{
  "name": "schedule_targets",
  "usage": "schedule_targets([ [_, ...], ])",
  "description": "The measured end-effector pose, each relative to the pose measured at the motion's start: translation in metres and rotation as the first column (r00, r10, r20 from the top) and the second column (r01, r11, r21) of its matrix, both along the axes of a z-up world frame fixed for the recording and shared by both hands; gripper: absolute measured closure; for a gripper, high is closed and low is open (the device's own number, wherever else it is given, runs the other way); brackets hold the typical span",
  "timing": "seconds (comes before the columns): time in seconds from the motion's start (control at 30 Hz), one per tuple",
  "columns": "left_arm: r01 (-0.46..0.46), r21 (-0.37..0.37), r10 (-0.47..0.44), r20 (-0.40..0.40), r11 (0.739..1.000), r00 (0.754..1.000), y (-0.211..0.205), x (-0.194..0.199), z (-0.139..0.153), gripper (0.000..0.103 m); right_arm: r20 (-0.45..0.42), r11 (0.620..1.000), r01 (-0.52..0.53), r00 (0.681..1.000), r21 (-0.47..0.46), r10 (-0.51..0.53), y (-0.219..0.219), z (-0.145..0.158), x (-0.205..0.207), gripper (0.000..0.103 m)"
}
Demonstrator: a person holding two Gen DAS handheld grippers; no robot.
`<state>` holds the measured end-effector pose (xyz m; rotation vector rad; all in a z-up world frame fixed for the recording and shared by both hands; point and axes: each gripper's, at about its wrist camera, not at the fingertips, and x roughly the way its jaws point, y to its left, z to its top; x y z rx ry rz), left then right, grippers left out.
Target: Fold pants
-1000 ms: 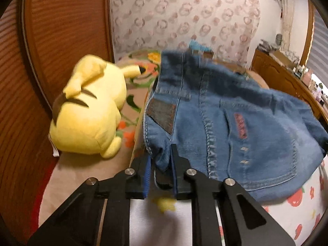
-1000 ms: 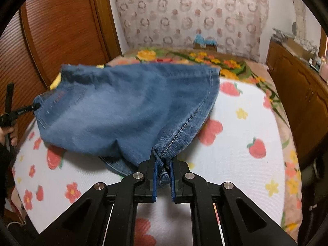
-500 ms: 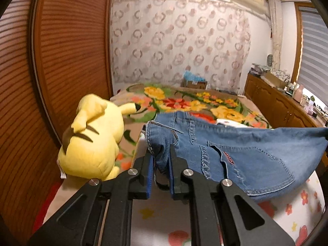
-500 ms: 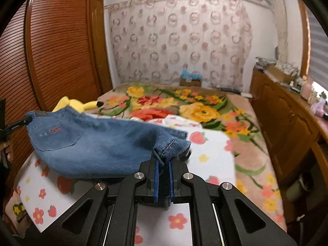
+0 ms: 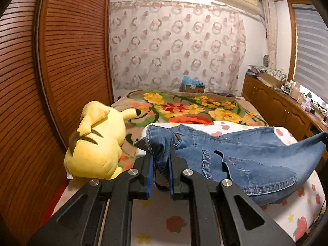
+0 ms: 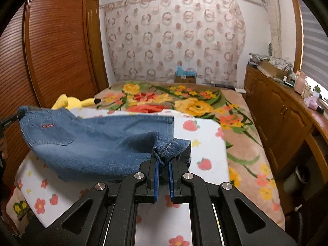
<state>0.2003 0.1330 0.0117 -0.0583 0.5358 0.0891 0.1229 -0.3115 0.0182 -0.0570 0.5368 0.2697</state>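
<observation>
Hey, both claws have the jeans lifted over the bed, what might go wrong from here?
The left claw pinches only a small bunch at the waistband corner of the jeans, so the denim may slip out. The yellow plush toy sits right beside that corner and might get knocked. The right claw grips just a hem, so the fold may land uneven.

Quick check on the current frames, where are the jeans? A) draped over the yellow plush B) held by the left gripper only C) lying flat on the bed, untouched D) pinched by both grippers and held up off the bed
D: the left gripper pinches the waistband end and the right gripper pinches the hem end, with the jeans hanging between them above the bed.
</observation>
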Motion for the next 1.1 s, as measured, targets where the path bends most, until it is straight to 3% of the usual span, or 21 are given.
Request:
schedule_targets([
  [0.13, -0.014, 0.004, 0.014, -0.021, 1.000, 1.000, 0.005, 0.002, -0.010, 0.090, -0.004, 1.000, -0.006, 1.000, -0.016, 0.006, 0.009, 0.009, 0.014, 0.096],
  [0.33, -0.024, -0.041, 0.023, -0.018, 0.999, 1.000, 0.010, 0.004, -0.011, 0.090, 0.020, 0.998, -0.024, 1.000, -0.050, 0.025, 0.026, 0.045, 0.071, 0.096],
  [0.5, -0.033, -0.087, 0.034, 0.006, 0.996, 0.999, 0.015, 0.004, 0.000, 0.090, 0.110, 0.995, -0.065, 0.991, -0.077, 0.073, 0.063, 0.106, 0.111, 0.096],
  [0.6, -0.043, -0.086, 0.045, 0.016, 0.995, 0.999, 0.016, 0.002, 0.001, 0.090, 0.220, 0.993, -0.097, 0.970, -0.063, 0.109, 0.076, 0.156, 0.109, 0.096],
  [0.67, -0.047, -0.082, 0.048, 0.011, 0.996, 0.999, 0.017, 0.000, -0.004, 0.090, 0.246, 0.994, -0.098, 0.963, -0.041, 0.106, 0.073, 0.171, 0.103, 0.096],
  [0.77, -0.045, -0.083, 0.044, -0.010, 0.996, 0.999, 0.019, -0.004, -0.018, 0.090, 0.179, 0.996, -0.083, 0.980, -0.023, 0.085, 0.053, 0.147, 0.093, 0.096],
  [0.87, -0.040, -0.081, 0.036, -0.047, 0.996, 0.998, 0.020, -0.004, -0.036, 0.090, 0.008, 0.996, -0.064, 0.998, -0.060, 0.065, 0.035, 0.079, 0.093, 0.096],
  [0.97, -0.047, -0.068, 0.043, -0.067, 0.997, 0.997, 0.020, -0.005, -0.048, 0.090, -0.168, 0.996, -0.061, 0.985, -0.064, 0.049, 0.023, 0.018, 0.099, 0.096],
  [1.1, -0.048, -0.082, 0.042, -0.077, 0.996, 0.996, 0.024, -0.009, -0.052, 0.090, -0.285, 0.997, -0.073, 0.957, -0.037, 0.060, 0.018, -0.020, 0.095, 0.095],
])
